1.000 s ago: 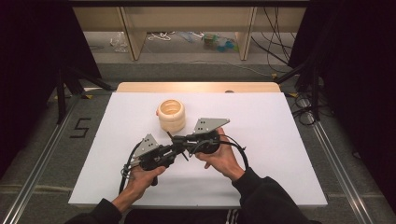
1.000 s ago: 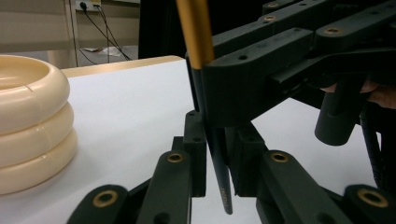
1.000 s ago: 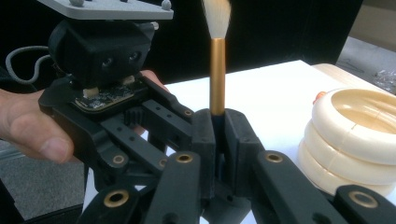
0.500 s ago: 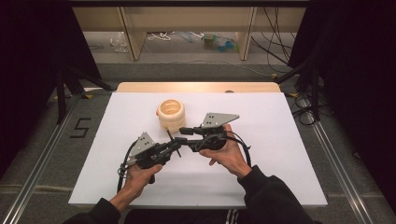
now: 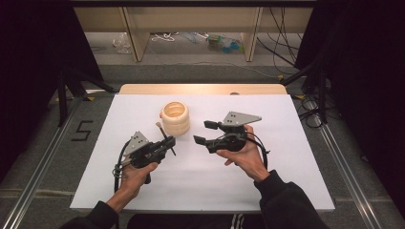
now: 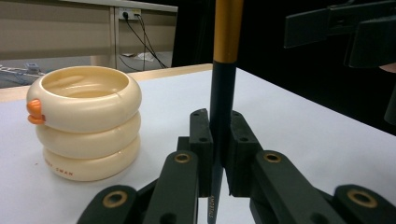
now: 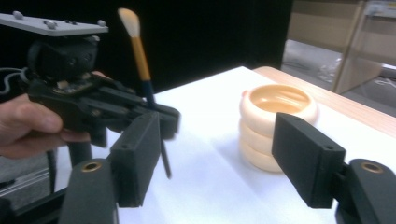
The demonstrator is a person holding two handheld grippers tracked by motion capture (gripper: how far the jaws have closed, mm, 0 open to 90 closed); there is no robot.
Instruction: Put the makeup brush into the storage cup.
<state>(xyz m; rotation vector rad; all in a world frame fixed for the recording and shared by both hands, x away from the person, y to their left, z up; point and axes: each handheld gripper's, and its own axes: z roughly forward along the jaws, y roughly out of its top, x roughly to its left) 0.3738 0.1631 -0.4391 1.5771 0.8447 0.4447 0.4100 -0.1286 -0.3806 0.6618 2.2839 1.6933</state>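
A make-up brush (image 5: 163, 134) with a black handle, gold ferrule and pale bristles stands upright in my left gripper (image 5: 168, 142), which is shut on its handle (image 6: 222, 107). The left gripper view has the pads (image 6: 201, 140) pressing the handle from both sides. A cream cup of stacked rings (image 5: 175, 117) stands on the white table (image 5: 286, 162) just behind the brush. My right gripper (image 5: 205, 132) is to the right, apart from the brush. Its jaws have just been opening and nothing is between them. In the right gripper view, the brush (image 7: 141, 65) and cup (image 7: 276, 119) lie beyond the right gripper (image 7: 219, 158).
A wooden strip (image 5: 200, 88) runs along the table's far edge. Beyond it are shelf legs and loose cables (image 5: 282, 57) on the floor. Metal rails flank the table, with a "5" mark (image 5: 82, 130) on the floor at the left.
The two grippers were together at the brush. The right gripper has opened, let go of it and drawn away to the right. The left gripper keeps the brush and has shifted slightly left.
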